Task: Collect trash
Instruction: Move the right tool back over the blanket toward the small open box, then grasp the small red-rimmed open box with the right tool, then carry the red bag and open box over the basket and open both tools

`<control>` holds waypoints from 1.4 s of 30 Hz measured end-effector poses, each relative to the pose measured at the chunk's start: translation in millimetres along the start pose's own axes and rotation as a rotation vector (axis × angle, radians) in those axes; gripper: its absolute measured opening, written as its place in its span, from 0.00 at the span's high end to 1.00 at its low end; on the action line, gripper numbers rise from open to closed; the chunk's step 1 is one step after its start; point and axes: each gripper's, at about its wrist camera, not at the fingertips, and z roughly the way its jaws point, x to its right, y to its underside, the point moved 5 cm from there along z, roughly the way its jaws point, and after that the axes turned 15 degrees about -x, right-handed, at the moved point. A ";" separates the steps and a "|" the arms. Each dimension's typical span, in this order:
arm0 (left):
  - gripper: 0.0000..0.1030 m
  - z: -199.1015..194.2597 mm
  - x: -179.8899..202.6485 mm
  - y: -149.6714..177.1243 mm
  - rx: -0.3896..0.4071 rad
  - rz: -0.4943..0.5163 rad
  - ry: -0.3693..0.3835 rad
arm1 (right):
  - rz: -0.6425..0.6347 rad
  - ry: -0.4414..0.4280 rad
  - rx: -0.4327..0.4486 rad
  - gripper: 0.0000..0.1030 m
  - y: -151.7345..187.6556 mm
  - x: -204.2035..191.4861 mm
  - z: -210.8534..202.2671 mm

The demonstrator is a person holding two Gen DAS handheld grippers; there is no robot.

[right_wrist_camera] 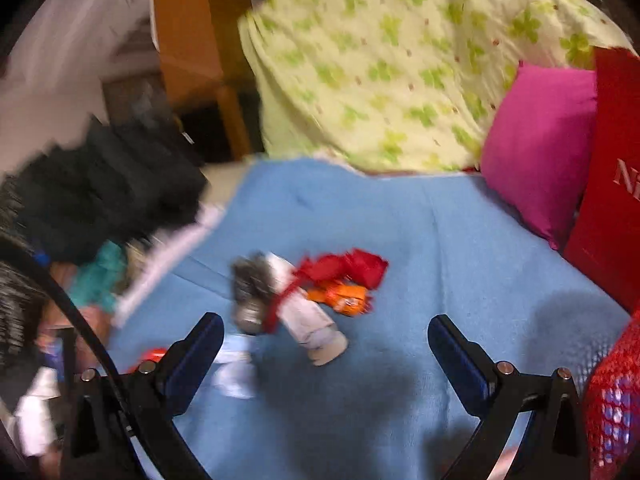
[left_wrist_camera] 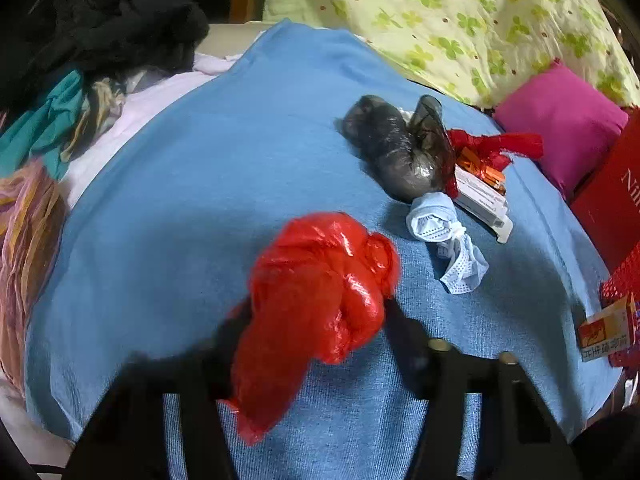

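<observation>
Left claw (left_wrist_camera: 316,320): clamped on a crumpled red plastic bag (left_wrist_camera: 320,300), held just above the blue blanket (left_wrist_camera: 200,200).
Red plastic bag: its long axis runs from the lower left, where a loose tail hangs down between the fingers, to the upper right, where the bunched end bulges out past the fingertips.
Right claw (right_wrist_camera: 324,344): fingers wide apart, nothing between them, raised over the blanket; this view is blurred.
Trash pile: on the blanket, beyond and to the right of the held bag in the left view.
Dark plastic bag (left_wrist_camera: 392,148): a grey-black lump lying on the blanket, long axis from upper left to lower right.
Face mask (left_wrist_camera: 444,236): pale blue, crumpled, just beside the dark bag's near end.
White box (left_wrist_camera: 484,200): flat on the blanket, touching the dark bag's right side, long axis upper left to lower right.
Red scrap (left_wrist_camera: 496,144): lying over the white box, with an orange wrapper (left_wrist_camera: 480,168) beneath it.
Pink cushion (left_wrist_camera: 560,124): at the blanket's right edge, next to a red box (left_wrist_camera: 608,196).
Clothes heap (left_wrist_camera: 100,32): dark and teal garments at the far left.
</observation>
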 end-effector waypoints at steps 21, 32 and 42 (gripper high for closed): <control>0.51 -56.9 31.9 19.0 0.110 0.132 0.083 | 0.233 0.166 -0.244 0.12 90.3 107.7 -7.2; 0.51 -112.1 85.4 30.3 0.204 0.265 0.128 | 0.216 0.148 -0.140 0.47 85.5 95.6 -17.1; 0.51 -154.9 161.9 37.8 0.266 0.424 0.162 | 0.226 0.072 0.180 0.47 73.6 94.1 -102.7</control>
